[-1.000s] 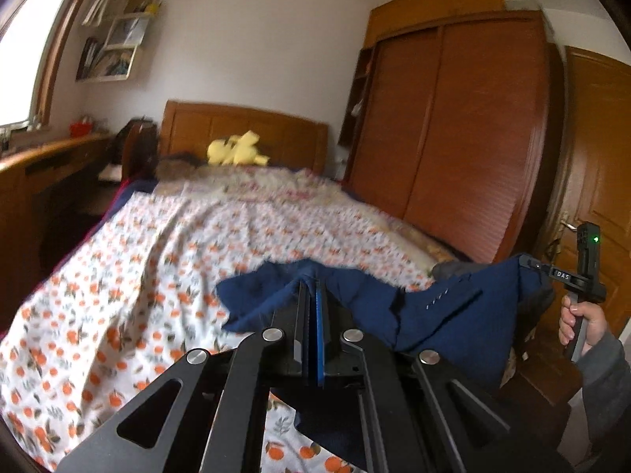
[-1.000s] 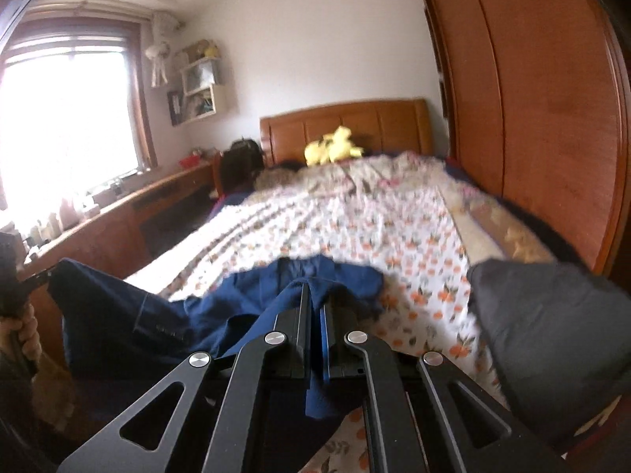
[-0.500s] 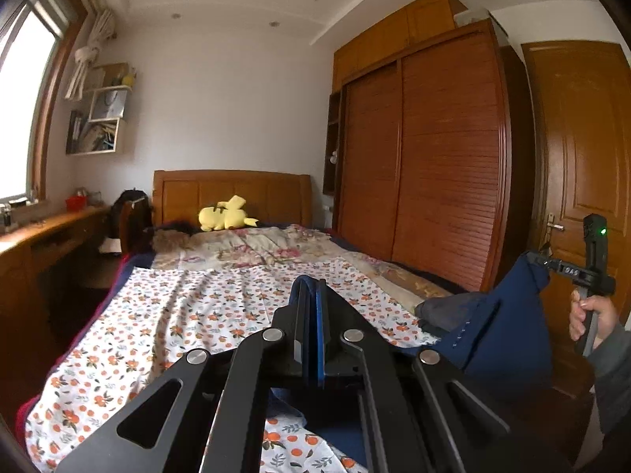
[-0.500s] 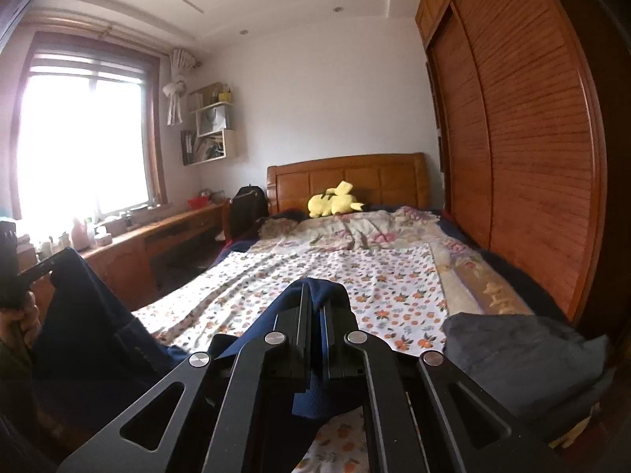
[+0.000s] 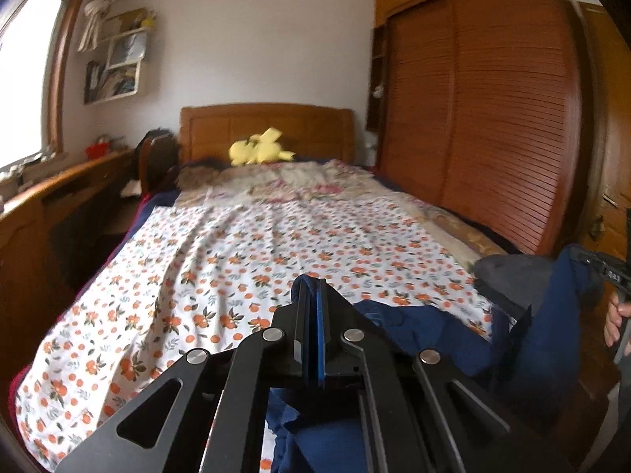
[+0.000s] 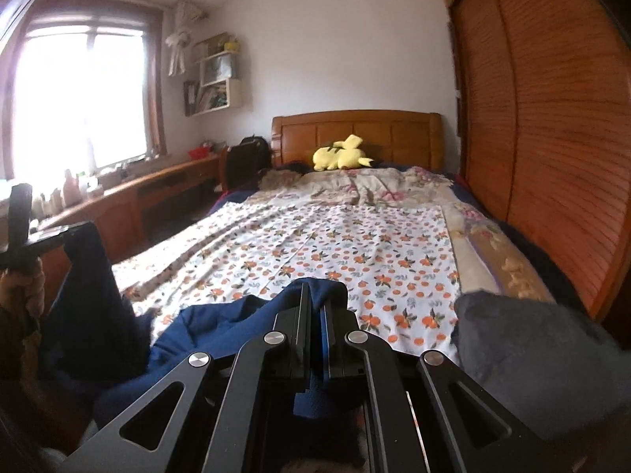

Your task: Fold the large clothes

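A large navy blue garment (image 5: 441,339) hangs between my two grippers over the foot of the bed, sagging onto the floral sheet (image 5: 276,252). My left gripper (image 5: 311,295) is shut on one edge of it. My right gripper (image 6: 314,295) is shut on another edge of the garment (image 6: 221,327). In the left wrist view the right gripper (image 5: 607,268) shows at the far right with cloth draped from it. In the right wrist view the left gripper (image 6: 59,236) shows at the far left, also holding cloth.
A dark grey folded garment (image 6: 524,339) lies at the bed's near right corner. A yellow plush toy (image 6: 341,153) sits by the wooden headboard (image 6: 355,130). A wardrobe (image 5: 493,118) lines the right side, a wooden desk (image 6: 130,205) the left.
Both grippers rose with the garment, lifting it off the bed, then came down again. The cloth now sags lower onto the sheet between them.
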`<act>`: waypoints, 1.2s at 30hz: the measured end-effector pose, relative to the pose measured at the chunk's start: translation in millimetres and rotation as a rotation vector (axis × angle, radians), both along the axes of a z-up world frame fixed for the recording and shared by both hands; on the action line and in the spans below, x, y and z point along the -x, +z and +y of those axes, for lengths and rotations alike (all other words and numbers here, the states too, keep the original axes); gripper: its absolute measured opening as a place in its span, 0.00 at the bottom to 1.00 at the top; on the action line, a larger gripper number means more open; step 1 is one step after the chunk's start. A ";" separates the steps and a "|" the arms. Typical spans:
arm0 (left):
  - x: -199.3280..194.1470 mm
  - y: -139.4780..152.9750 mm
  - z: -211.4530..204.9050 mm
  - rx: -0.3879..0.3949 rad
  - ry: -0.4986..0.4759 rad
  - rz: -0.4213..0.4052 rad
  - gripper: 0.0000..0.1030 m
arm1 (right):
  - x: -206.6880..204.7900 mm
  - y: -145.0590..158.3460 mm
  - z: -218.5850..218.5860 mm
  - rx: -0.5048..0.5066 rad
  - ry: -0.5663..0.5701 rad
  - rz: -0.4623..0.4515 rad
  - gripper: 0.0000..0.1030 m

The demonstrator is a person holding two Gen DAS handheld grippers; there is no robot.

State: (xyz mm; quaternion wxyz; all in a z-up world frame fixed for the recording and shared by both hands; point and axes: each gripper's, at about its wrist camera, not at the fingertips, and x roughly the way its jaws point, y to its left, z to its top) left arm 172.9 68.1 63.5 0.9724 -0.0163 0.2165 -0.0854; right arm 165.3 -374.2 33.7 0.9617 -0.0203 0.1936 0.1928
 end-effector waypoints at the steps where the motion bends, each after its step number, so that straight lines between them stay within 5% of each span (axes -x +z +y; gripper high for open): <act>1: -12.0 -3.5 1.5 0.000 0.022 0.009 0.02 | -8.0 -1.6 0.4 0.010 0.010 -0.005 0.03; 12: -100.0 -42.5 22.0 -0.025 0.129 0.102 0.02 | -118.8 -49.0 11.0 0.056 0.001 0.081 0.03; 20: -129.5 -111.0 34.8 0.001 0.123 0.225 0.08 | -134.1 -102.7 19.7 0.101 -0.020 0.214 0.05; 21: -128.9 -117.9 35.2 -0.001 0.121 0.239 0.13 | -133.3 -107.0 20.4 0.102 -0.025 0.221 0.07; 23: -123.7 -131.0 35.6 -0.013 0.113 0.259 0.41 | -131.2 -114.6 21.7 0.101 -0.046 0.228 0.28; 26: -108.4 -144.2 32.1 -0.057 0.119 0.248 0.77 | -122.6 -120.4 26.7 0.099 -0.073 0.219 0.43; 36: -52.4 -169.6 25.1 -0.098 0.081 0.238 0.93 | -93.8 -117.7 74.9 0.158 -0.041 0.186 0.47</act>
